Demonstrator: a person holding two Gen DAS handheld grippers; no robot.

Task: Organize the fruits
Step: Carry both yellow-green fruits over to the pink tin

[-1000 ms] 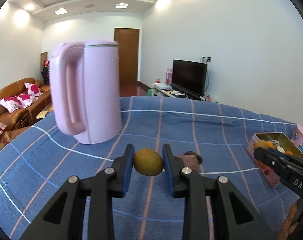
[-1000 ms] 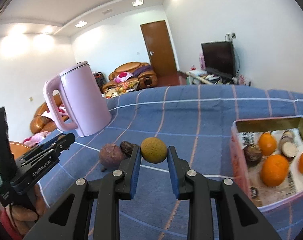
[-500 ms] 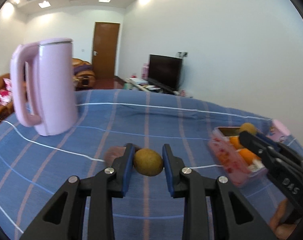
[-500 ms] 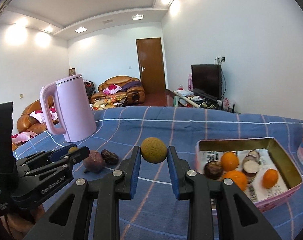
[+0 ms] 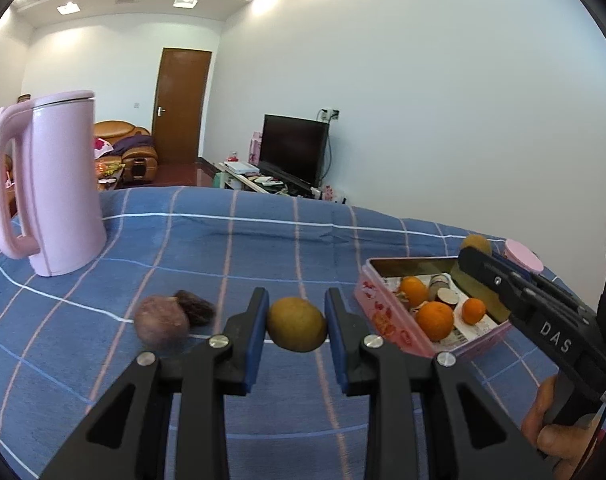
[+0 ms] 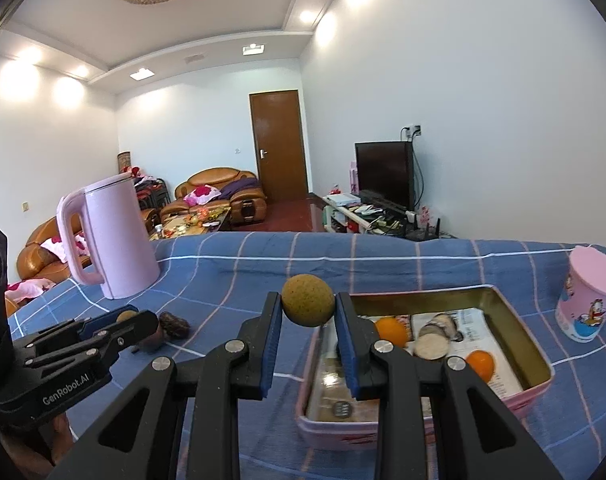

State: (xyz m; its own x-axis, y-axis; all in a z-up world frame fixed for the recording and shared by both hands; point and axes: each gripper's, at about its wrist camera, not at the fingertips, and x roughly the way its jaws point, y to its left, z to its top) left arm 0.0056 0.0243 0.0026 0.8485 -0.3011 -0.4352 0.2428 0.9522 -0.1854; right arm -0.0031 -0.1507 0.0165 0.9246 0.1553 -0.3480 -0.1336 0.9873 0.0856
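Left gripper (image 5: 297,326): I see its blue pads clamped on a yellow-brown fruit (image 5: 296,324), carried above the cloth, on the near left side of the tin.
Right gripper (image 6: 307,312): clenched on a round brownish-green fruit (image 6: 307,300), pinched between the fingertips over the tin's left end.
Tin (image 6: 541,354): pink rectangular box with a gold inner wall, paper-lined, open on the checked blue cloth (image 5: 263,248). My landmark for everything below.
Inside tin: a big orange (image 5: 435,320) nearest the left gripper, a smaller orange (image 5: 474,310) to its right, a third orange (image 5: 413,290) farther back, and pale cut slices (image 6: 431,342) in the middle. One dark item under the right fingers; I cannot tell what it is.
Left of tin: a purplish round fruit (image 5: 162,324) and a dark wrinkled one (image 5: 195,306) touching it, both resting on the cloth.
Far left of tin: pink kettle (image 5: 51,192), upright, handle turned away from the tin.
Right of tin: pink printed cup (image 6: 587,296), upright, close beside the tin's far right corner.
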